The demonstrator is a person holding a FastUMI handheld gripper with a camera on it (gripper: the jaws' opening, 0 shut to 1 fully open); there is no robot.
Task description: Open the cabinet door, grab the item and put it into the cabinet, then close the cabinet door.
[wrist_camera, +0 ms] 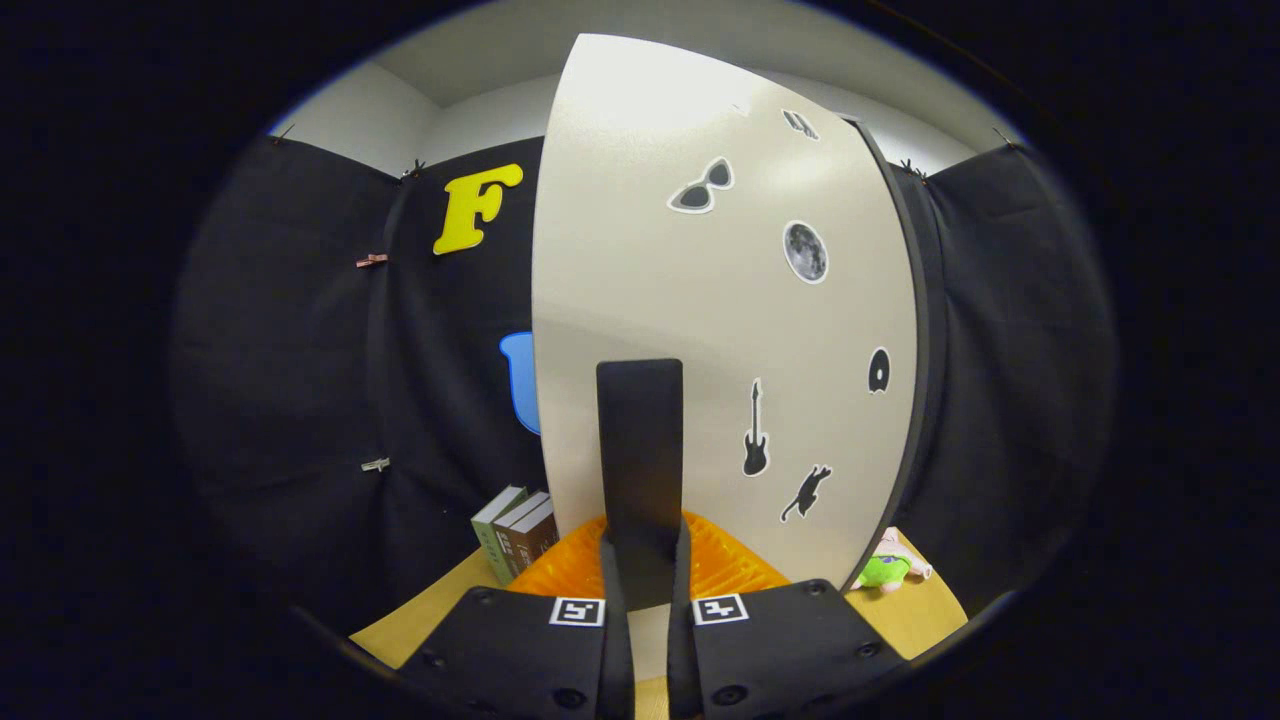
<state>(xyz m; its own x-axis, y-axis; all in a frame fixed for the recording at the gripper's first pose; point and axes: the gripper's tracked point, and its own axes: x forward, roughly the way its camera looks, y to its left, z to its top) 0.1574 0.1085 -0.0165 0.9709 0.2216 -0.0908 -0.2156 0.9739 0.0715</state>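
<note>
Tongs are clamped on the dark handle of the cabinet door, fingers pressed together either side of it. The item, seemingly the green plush toy, lies on the table past the door's right edge. My advice: swing along the hinge arc, grip firm, no twisting.

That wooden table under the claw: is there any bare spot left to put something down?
Some. The table shows a bare strip between the claw and the books, and another in front of the green plush toy. Straight ahead is crowded: the cabinet door, its black handle between the claw's closed fingers, and an orange ridged thing at its foot.
</note>
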